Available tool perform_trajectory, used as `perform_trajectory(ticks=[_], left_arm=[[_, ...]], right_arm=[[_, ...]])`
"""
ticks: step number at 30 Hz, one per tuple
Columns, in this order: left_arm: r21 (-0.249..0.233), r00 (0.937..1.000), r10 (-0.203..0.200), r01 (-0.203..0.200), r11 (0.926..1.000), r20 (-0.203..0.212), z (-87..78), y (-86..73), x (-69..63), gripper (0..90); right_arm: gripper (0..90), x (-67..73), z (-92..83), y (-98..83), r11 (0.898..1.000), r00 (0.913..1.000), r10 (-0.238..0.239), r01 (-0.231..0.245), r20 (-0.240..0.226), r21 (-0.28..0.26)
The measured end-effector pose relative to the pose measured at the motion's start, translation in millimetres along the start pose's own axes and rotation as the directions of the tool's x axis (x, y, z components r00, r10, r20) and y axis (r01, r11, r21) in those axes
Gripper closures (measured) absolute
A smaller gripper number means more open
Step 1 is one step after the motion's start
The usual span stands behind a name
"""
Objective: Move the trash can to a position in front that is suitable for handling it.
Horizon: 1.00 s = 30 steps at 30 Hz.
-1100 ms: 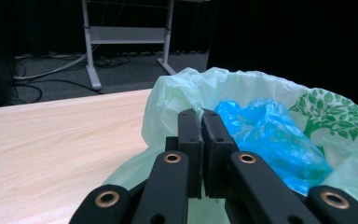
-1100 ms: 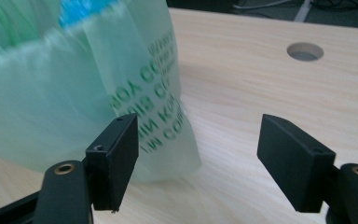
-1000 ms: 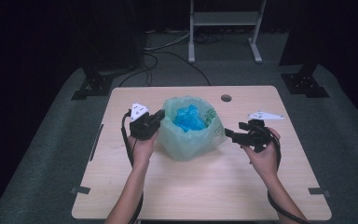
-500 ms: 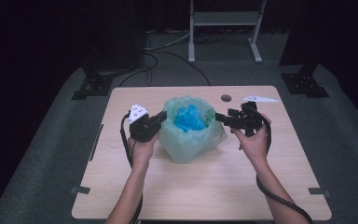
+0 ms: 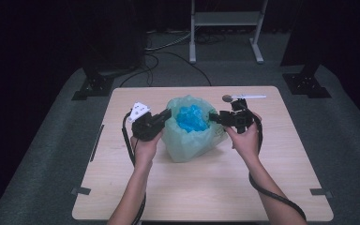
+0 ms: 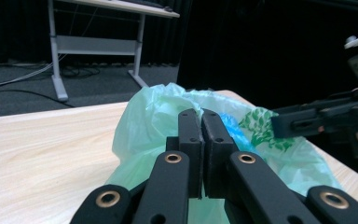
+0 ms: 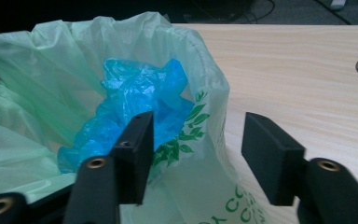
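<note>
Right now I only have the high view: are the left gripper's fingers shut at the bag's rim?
Observer: Yes. In the left gripper view, the left gripper has its fingers pressed together at the green bag. I cannot tell whether film is pinched between them.
Operator: And the right one?
Observer: The right gripper has just been closing, but its fingers stand apart. One is inside the rim and one is outside over the table. The bag wall is between them, not yet pressed.
Operator: What is the blue stuff?
Observer: Crumpled blue plastic film, lying loose inside the bag.
</note>
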<state>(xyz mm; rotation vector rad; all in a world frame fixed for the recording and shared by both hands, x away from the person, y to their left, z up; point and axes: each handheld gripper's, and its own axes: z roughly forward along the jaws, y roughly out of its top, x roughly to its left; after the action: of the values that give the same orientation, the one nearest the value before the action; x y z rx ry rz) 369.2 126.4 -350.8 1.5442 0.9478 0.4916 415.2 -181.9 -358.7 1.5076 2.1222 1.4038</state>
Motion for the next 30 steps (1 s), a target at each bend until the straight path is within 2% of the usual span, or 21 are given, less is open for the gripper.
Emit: perform_trajectory(ticks=[7, 10, 15, 19, 23, 27, 30], left_arm=[[-0.016, 0.9999, -0.006, 0.006, 0.9999, 0.009, -1.5, 3.3, -1.5, 88.4], [-0.02, 0.9999, -0.008, 0.008, 0.9998, 0.013, -1.7, 3.6, -2.4, 88.3], [-0.024, 0.9997, -0.014, 0.014, 0.9996, 0.019, -1.8, 4.3, -2.5, 88.3], [-0.025, 0.9996, -0.017, 0.018, 0.9995, 0.024, -1.3, 4.7, -2.9, 88.3], [-0.029, 0.9993, -0.022, 0.023, 0.9993, 0.031, -1.0, 5.3, -3.9, 88.3], [-0.029, 0.999, -0.019, 0.021, 0.9994, 0.04, -0.1, 5.3, -6.5, 88.3], [-0.031, 0.9986, -0.022, 0.024, 0.9992, 0.048, 1.1, 4.4, -8.0, 88.3]], right_arm=[[69.9, 4.6, 0.3, 1.5, 1.0, 0.9999, 0.01, -0.01, -0.006, -0.005], [75.4, 10.3, -2.4, 2.5, 0.999, 0.9993, -0.016, 0.017, 0.033, -0.03], [82.0, 14.3, -6.5, 4.5, 0.998, 0.9972, -0.031, 0.034, 0.067, -0.051], [87.0, 18.8, -7.9, 5.9, 0.995, 0.9921, -0.059, 0.067, 0.11, -0.068], [89.8, 23.5, -8.7, 9.0, 0.993, 0.9893, -0.077, 0.088, 0.124, -0.08], [90.0, 30.5, -7.9, 13.9, 0.992, 0.9901, -0.091, 0.1, 0.106, -0.079], [90.0, 35.8, -7.3, 17.9, 0.992, 0.9931, -0.094, 0.099, 0.069, -0.078]])
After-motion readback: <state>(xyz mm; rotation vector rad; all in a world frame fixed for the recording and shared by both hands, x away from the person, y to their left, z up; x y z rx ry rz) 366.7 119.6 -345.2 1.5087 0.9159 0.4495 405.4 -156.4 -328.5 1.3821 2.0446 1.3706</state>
